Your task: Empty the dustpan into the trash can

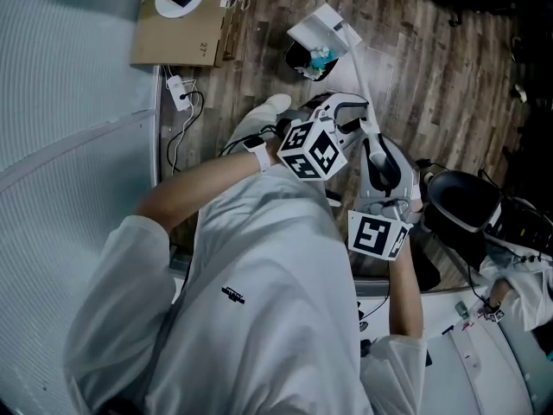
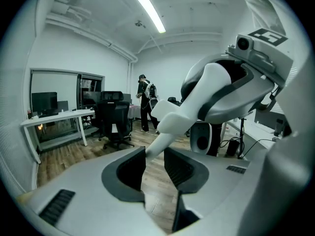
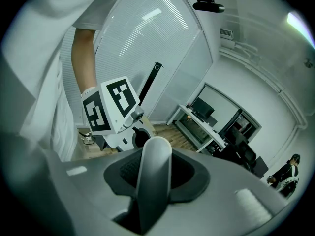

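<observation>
Right gripper: clamping both fingers on the white handle; gripping it close to the body, probably to carry the load and steer the far end.
Left gripper: holding fingers wide apart, with the handle passing between the tips and neither pad pressing on it; seemingly standing by as a loose guide, bearing no load.
Handle reach: stretching away from both grippers, giving distance so the tipping happens without stooping.
Dustpan: hanging at the handle's far end, tilting right beside and partly over the trash can, likely to let its contents slide out.
Trash can: standing on the wooden floor, showing some litter inside.
Step, judged: emptying either going on or nearly done; impossible telling what remains in the pan.
</observation>
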Demonstrator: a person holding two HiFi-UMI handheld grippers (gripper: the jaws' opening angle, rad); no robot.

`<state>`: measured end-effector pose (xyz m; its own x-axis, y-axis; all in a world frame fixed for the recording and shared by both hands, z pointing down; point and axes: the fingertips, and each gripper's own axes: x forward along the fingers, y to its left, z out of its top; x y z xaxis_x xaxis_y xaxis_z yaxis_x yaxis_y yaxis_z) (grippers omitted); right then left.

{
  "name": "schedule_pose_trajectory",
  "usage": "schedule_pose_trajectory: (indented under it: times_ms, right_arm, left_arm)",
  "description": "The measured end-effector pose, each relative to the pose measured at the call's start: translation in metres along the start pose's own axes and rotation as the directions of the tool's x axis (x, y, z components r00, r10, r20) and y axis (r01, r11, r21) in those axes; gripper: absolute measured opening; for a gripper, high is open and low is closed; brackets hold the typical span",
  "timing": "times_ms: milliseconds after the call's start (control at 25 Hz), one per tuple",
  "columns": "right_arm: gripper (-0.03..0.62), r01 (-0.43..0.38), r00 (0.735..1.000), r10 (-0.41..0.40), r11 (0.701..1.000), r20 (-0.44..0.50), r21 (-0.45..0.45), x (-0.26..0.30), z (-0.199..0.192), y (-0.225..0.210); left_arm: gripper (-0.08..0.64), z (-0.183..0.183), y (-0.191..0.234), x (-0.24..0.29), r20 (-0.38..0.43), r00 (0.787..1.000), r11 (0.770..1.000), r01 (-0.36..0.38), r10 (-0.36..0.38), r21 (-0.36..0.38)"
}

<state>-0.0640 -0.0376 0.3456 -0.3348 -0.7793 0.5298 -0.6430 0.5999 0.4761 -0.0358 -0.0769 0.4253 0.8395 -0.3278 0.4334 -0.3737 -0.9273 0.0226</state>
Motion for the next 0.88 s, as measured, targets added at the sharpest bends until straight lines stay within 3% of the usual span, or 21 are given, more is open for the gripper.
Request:
schedule_pose_trajectory:
  times_ms: [400, 880]
  right_arm:
    - [0.115, 0.006, 1.0, -0.006, 1.0, 0.005, 0.007, -0.002, 0.003, 0.005]
    - [0.115, 0.074, 0.997, -0.073, 0.996, -0.014, 0.054, -0.01, 0.005, -0.004]
  left_arm:
    - [0.121, -0.001, -0.002, -0.005, 0.001, 1.0, 1.0, -0.004, 0.004, 0.005]
    - [0.12, 0.011, -0.006, -0.003, 0.004, 0.999, 0.998, 0.042, -0.042, 0.057]
